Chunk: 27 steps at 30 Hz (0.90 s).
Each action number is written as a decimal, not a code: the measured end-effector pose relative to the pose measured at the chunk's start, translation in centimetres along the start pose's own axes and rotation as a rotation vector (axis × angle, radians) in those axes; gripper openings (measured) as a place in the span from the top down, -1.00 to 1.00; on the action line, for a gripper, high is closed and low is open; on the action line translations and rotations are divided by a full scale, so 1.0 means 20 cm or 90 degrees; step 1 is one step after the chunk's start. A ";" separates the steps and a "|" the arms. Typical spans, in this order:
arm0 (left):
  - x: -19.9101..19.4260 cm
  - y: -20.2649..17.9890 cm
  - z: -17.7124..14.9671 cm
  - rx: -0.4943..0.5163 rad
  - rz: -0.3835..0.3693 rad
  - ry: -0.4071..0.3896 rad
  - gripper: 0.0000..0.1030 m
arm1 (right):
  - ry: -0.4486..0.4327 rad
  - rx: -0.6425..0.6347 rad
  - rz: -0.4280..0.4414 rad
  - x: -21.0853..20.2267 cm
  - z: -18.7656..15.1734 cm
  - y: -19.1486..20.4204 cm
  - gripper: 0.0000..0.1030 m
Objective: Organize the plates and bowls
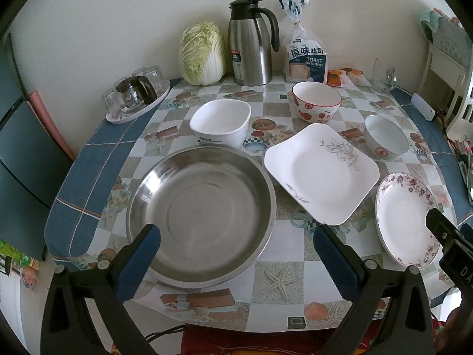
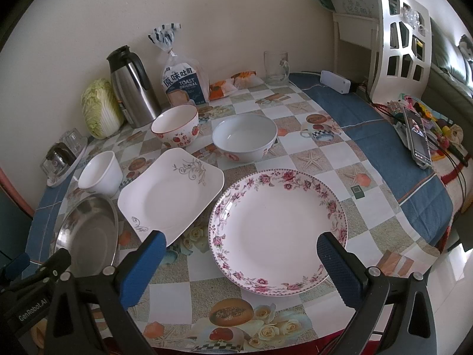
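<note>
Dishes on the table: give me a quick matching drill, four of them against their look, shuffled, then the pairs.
Things:
1. steel basin
2. square plate
3. round plate
4. strawberry bowl

Looks:
A. red rim, fruit printed outside
B. grey vine pattern in a corner
C. bare shiny metal
D. pink flower border

Pairs: 1-C, 2-B, 3-D, 4-A. Both the left gripper and the right gripper are open and hold nothing.
</note>
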State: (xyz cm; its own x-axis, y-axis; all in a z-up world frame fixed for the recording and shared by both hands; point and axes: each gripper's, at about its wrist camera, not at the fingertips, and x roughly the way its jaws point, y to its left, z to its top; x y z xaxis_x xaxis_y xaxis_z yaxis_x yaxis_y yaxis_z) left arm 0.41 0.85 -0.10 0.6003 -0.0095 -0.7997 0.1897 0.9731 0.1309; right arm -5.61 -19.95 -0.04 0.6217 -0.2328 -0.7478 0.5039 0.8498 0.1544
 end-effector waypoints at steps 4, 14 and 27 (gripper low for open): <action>0.00 0.00 0.00 0.000 0.000 0.000 -1.00 | 0.000 0.000 0.000 0.00 0.00 0.00 -1.00; 0.02 0.01 -0.02 -0.004 -0.001 0.002 -1.00 | 0.000 0.000 0.000 0.00 0.00 0.00 -1.00; 0.02 0.02 -0.03 -0.013 -0.005 0.003 -1.00 | 0.000 0.000 -0.001 0.01 0.00 0.00 -1.00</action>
State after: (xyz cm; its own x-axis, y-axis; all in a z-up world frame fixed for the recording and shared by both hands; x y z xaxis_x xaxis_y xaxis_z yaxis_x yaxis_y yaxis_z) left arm 0.32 1.46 -0.71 0.5951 -0.0161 -0.8035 0.1783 0.9775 0.1125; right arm -5.53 -19.98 -0.14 0.6209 -0.2338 -0.7482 0.5045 0.8498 0.1531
